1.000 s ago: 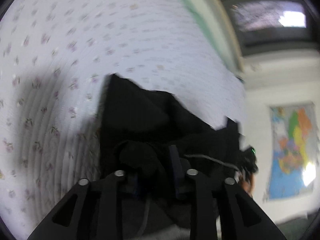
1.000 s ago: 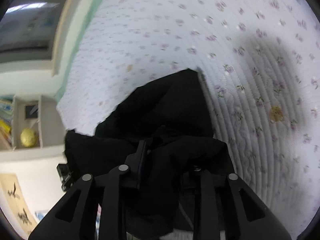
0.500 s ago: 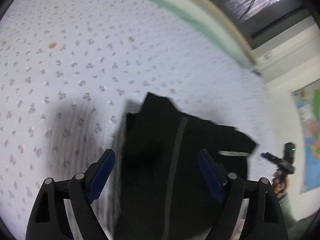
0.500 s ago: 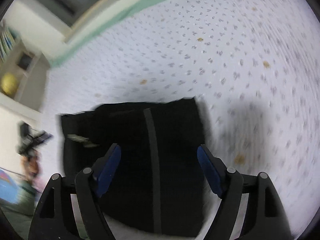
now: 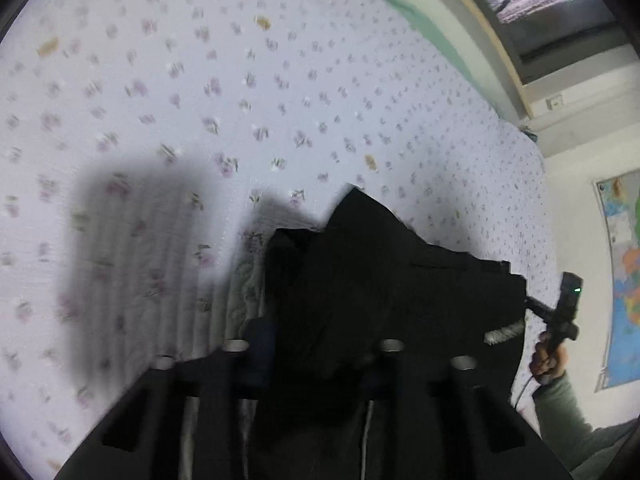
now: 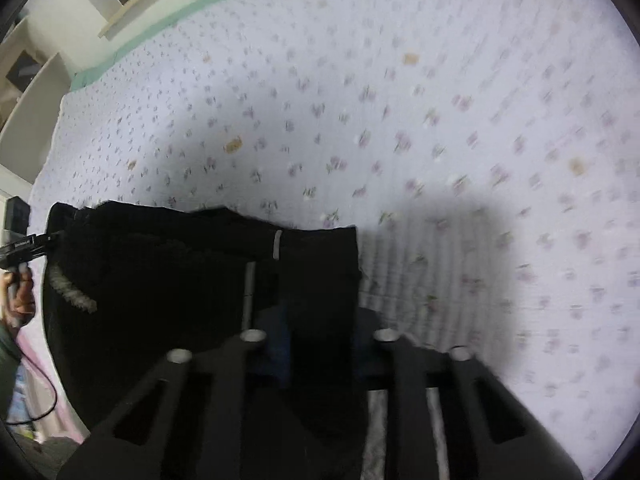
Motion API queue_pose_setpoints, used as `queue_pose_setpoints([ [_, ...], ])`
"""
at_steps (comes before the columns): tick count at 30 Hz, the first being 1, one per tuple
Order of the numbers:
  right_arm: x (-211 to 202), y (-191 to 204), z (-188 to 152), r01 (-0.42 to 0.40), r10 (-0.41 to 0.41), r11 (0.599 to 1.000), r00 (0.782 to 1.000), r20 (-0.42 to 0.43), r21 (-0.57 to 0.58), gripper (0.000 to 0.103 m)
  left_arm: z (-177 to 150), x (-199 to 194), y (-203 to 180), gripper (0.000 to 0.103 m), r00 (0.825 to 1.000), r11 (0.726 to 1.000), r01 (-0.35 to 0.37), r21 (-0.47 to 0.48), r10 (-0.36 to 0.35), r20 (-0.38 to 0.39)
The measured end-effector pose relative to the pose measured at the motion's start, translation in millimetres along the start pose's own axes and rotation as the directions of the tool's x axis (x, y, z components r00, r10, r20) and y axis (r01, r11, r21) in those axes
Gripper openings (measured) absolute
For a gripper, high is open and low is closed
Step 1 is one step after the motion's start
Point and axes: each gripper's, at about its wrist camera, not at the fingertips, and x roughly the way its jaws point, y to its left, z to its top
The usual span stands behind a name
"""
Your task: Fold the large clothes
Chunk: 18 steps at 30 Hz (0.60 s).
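A black garment with a thin grey stripe (image 5: 380, 280) (image 6: 168, 272) lies bunched on the floral bed cover, held up at its near edge. My left gripper (image 5: 316, 360) is shut on a fold of the black cloth, which covers the gap between its fingers. My right gripper (image 6: 320, 348) is shut on the garment's right edge, and cloth hangs between its fingers. The right gripper (image 5: 560, 312) shows in the left wrist view at the garment's far side. The left gripper (image 6: 16, 240) shows in the right wrist view at the far left.
The white quilted bed cover with small flowers (image 5: 200, 100) (image 6: 480, 120) spreads all around the garment. A green bed edge and wall (image 5: 420, 20) lie beyond. A wall map (image 5: 624, 280) hangs at the right. Shelves (image 6: 32, 80) stand at the upper left.
Half a second ago both grippers were open above the flat garment. Now both have come down and shut on its near edge, and the cloth is bunched and lifted.
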Motion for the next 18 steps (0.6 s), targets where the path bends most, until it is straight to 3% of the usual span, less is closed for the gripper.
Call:
queue_pose_setpoints([
  [2,-27.0,10.6,9.6,0.028,-0.026,0.999,0.998,0.059,-0.029,0.016,-0.6,-20.9,-8.6,0.015,0.999,1.0,-0.003,0.001,0.003,0.049],
  [5,-51.4,28.6,32.0,0.089,-0.077,0.992,0.988,0.137,-0.087,0.016,7.7,-53.1,-22.1,0.012,0.985,0.999,0.055,0.0,-0.054,0.162],
  [8,-38.4,34.7,56.6,0.14,-0.125,0.986,0.98,0.152,-0.089,0.016,23.1,-62.6,-27.3,0.012,0.974,0.999,0.048,-0.008,-0.045,0.222],
  [14,71.3,9.3,60.9,0.148,-0.148,0.989,0.987,-0.062,-0.001,0.015,39.3,18.6,15.3,0.012,0.993,0.99,-0.073,-0.119,0.083,0.083],
  [18,94.4,10.3,53.2,0.159,-0.158,0.987,0.982,-0.104,0.005,0.02,33.8,47.6,18.4,0.018,0.989,0.99,-0.128,-0.062,0.131,0.061],
])
